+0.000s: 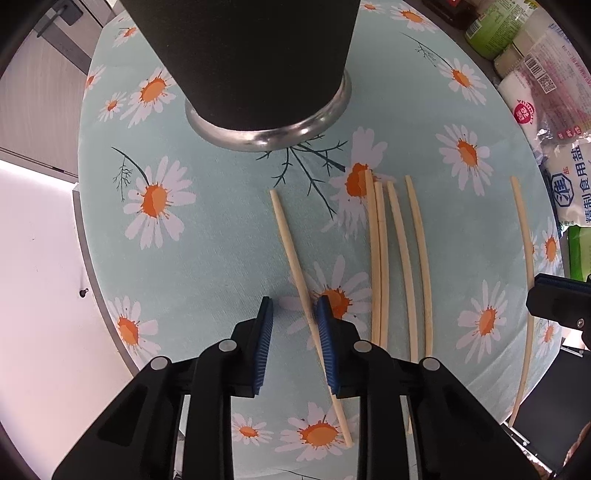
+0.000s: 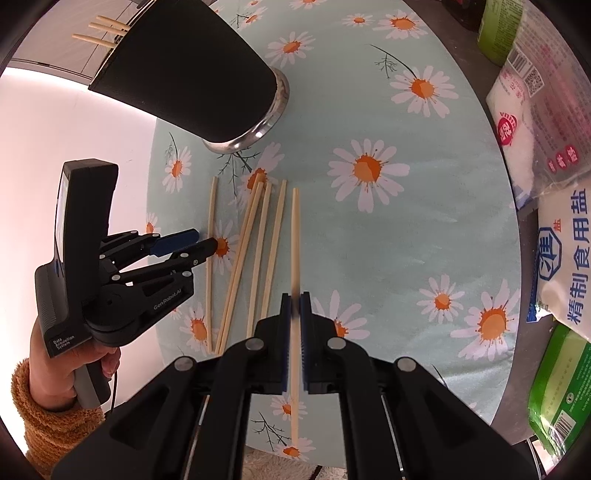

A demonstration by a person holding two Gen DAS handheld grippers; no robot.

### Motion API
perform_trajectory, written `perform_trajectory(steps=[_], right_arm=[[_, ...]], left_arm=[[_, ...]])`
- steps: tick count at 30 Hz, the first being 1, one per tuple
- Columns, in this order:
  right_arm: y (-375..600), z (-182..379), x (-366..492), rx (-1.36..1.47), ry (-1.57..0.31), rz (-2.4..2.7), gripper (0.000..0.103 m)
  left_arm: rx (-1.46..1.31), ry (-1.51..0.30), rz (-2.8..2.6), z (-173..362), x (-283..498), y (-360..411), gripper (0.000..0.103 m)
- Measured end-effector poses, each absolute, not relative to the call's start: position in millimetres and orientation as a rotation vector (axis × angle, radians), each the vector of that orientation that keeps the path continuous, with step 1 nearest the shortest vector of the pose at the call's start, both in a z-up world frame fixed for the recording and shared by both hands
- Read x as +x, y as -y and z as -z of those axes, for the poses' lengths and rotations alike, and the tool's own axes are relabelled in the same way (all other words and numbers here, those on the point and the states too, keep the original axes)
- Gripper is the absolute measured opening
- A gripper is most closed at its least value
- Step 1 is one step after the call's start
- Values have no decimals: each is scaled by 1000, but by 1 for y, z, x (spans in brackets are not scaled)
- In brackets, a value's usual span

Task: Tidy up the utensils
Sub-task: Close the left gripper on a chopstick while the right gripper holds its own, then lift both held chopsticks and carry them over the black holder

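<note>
1. Pale bamboo chopsticks lie on a round tabletop (image 1: 207,258) covered by a light blue cloth printed with white and orange daisies.
2. Left gripper (image 1: 293,325), at the lower centre of the left wrist view, points down at the cloth. Its jaws stand at a narrow gap, and a single chopstick (image 1: 291,254) runs diagonally between them. That chopstick lies against the right blue pad (image 1: 327,343); the left pad is clear of it, so no full pinch is visible.
3. Four more chopsticks (image 1: 400,266) lie side by side just right of the single one, in the centre right of the same view, all flat on the cloth.
4. Right gripper (image 2: 294,332), at the lower centre of the right wrist view, is closed tight on one held chopstick (image 2: 295,236), which extends up toward the middle of the frame and down past the pads.
5. A black utensil holder (image 2: 192,74) with a shiny metal base ring stands in the upper left of the right wrist view. Several chopstick ends (image 2: 101,31) project from its mouth.
6. Packaged goods (image 2: 561,258), including white salt bags and green packs, line the right edge of both views.
7. A hand (image 2: 70,365) in a fuzzy orange sleeve holds the left gripper's handle at the lower left of the right wrist view.
</note>
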State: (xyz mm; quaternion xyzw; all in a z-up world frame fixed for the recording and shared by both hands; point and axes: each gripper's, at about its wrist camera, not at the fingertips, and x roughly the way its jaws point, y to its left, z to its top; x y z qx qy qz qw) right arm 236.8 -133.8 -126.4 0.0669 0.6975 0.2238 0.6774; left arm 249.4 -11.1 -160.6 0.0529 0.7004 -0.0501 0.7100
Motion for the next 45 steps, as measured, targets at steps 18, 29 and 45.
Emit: perform_trajectory(steps=[18, 29, 45], right_arm=[[117, 127, 238, 147, -1567, -495, 6], [120, 70, 227, 326, -1240, -708, 6], [107, -46, 261, 330, -612, -792, 6]], left_arm=[[-66, -1484, 167, 145, 243, -30, 4], [-343, -1064, 426, 46, 187, -56, 4], [-325, -382, 351, -72, 196, -84, 4]])
